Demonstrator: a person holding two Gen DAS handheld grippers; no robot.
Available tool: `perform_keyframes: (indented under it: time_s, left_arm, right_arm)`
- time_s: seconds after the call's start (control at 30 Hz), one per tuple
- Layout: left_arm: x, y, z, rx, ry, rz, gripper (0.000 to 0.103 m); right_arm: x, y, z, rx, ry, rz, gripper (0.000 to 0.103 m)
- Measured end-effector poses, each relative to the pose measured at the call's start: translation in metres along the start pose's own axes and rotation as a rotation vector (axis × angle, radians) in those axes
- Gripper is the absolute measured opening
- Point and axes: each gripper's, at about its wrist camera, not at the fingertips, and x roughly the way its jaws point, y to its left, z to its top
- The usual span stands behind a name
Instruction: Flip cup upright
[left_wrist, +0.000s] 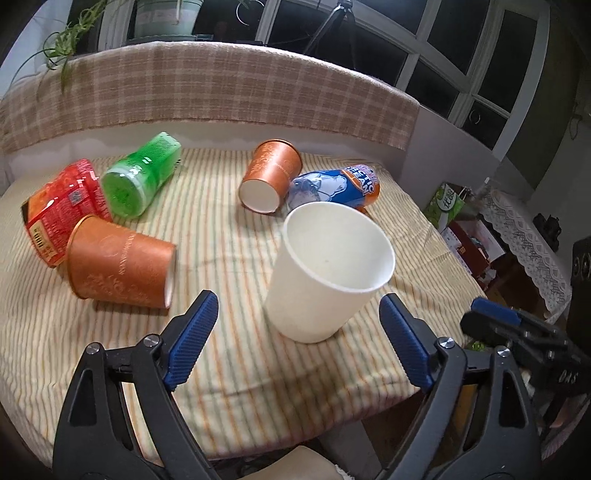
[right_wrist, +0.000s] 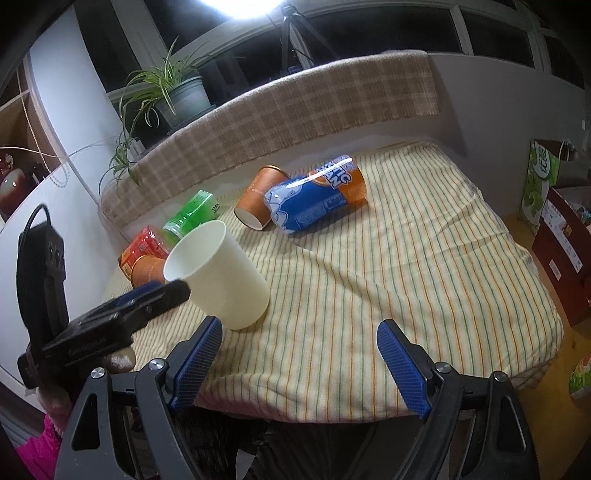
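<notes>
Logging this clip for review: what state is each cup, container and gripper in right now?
White cup: standing mouth up, tilted, not gripped.
Near orange cup: on its side.
Far orange cup: on its side, mouth toward camera.
Green container: on its side.
Red container: on its side.
Blue-orange cup: on its side.
Left gripper: open, empty.
Right gripper: open, empty.

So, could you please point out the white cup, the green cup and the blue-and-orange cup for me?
white cup (left_wrist: 314, 295): left wrist view, on its outer side wall.
green cup (left_wrist: 147, 166): left wrist view, mid-side.
blue-and-orange cup (right_wrist: 310, 206): right wrist view, on its blue printed side.
</notes>
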Motion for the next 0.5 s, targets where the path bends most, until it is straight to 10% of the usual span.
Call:
perform_keyframes:
  time_s: [0.5]
  left_arm:
    - [-0.076, 0.014, -0.004, 0.035, -0.241, 0.166, 0.093]
  right_arm:
    - [-0.013, 0.042, 0.006, -0.092, -0.15, -0.064, 0.092]
